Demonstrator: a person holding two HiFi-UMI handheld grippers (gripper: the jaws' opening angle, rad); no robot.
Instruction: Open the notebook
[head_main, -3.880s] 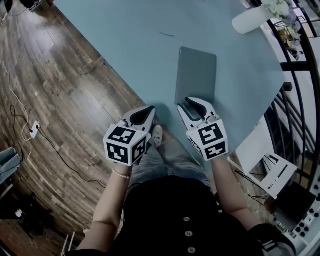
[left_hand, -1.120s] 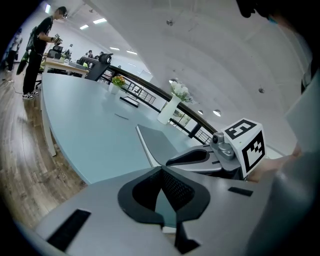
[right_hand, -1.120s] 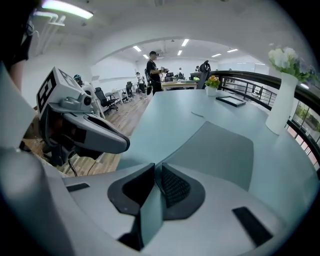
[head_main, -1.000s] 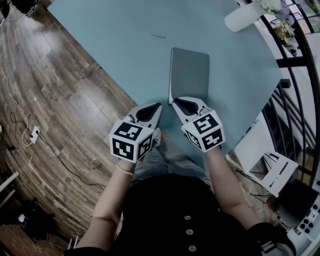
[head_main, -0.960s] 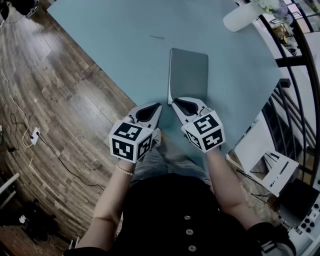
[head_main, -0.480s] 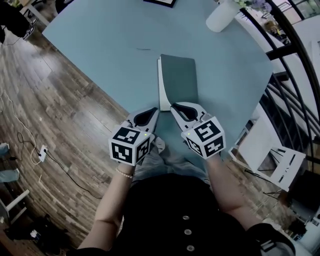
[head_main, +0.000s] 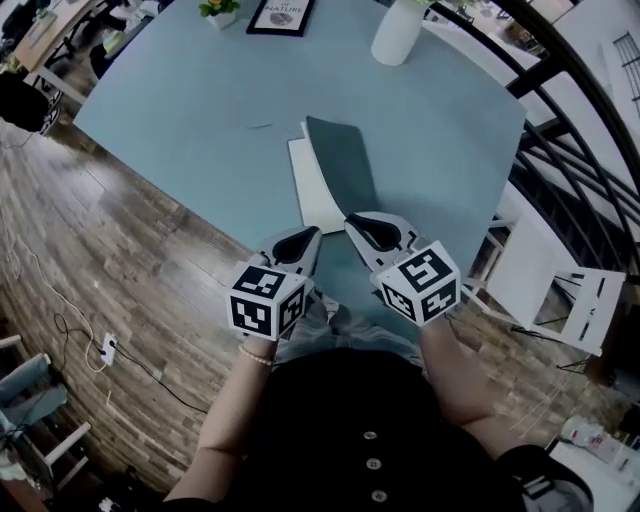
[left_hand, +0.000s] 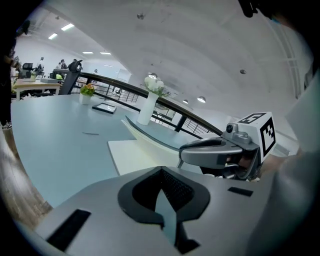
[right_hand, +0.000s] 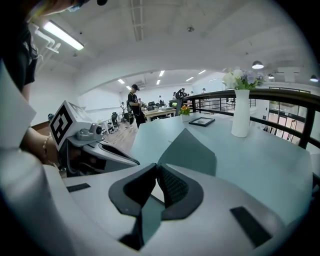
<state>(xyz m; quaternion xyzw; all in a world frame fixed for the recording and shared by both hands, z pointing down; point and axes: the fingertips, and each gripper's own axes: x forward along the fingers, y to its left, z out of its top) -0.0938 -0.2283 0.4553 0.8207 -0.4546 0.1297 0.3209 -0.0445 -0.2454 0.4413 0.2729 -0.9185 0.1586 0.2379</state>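
Observation:
The notebook (head_main: 335, 185) lies on the teal table (head_main: 180, 110), near its front edge. Its grey-green cover (head_main: 343, 165) is lifted and tilted up, and a white page (head_main: 312, 195) shows under it on the left. My right gripper (head_main: 365, 226) is shut on the cover's near edge; in the right gripper view the cover (right_hand: 192, 150) rises straight from the pads of the right gripper (right_hand: 157, 174). My left gripper (head_main: 297, 240) hovers just left of it, by the notebook's near left corner, shut and empty. In the left gripper view the page (left_hand: 135, 152) lies ahead of the left gripper (left_hand: 160, 175).
A white vase (head_main: 397, 30), a framed picture (head_main: 280, 15) and a small potted plant (head_main: 220, 8) stand at the table's far edge. A short dark mark (head_main: 260, 126) lies left of the notebook. A black railing (head_main: 570, 130) and a white chair (head_main: 560, 290) are at the right; wooden floor at the left.
The cover has come up from flat and the white page is now exposed. Both grippers have risen, the right one with the cover's edge in it.

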